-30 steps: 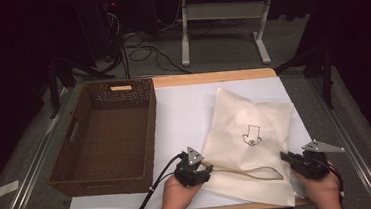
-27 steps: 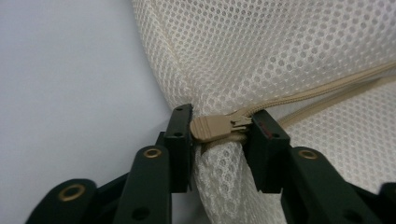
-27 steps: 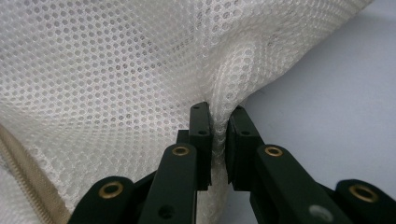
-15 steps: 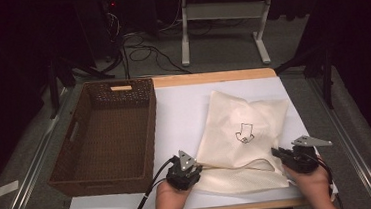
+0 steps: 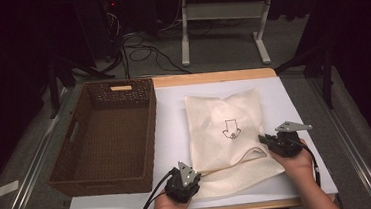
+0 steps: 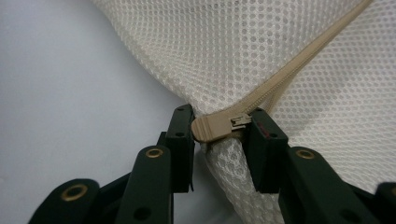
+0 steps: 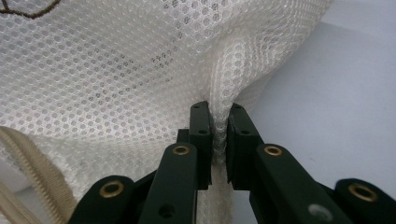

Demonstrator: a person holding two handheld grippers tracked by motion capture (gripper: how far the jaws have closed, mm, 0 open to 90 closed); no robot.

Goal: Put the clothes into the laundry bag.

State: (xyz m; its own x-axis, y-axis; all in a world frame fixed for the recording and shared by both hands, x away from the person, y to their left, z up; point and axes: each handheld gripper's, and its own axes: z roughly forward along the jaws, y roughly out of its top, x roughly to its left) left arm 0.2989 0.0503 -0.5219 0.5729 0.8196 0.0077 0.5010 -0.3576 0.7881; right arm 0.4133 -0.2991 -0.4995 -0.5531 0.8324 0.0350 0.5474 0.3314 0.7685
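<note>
Small arrow-shaped drawing (image 5: 231, 129) on mesh bag (image 5: 210, 127)

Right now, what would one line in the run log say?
left tongs: closing on zipper end of mesh bag | right tongs: pinching bag's fold | wicker basket: empty, left of bag

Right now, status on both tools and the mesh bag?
Left tool clamped on zipper end. Right tool shut on mesh bag edge. Basket left, apart. Nothing in the way.
</note>
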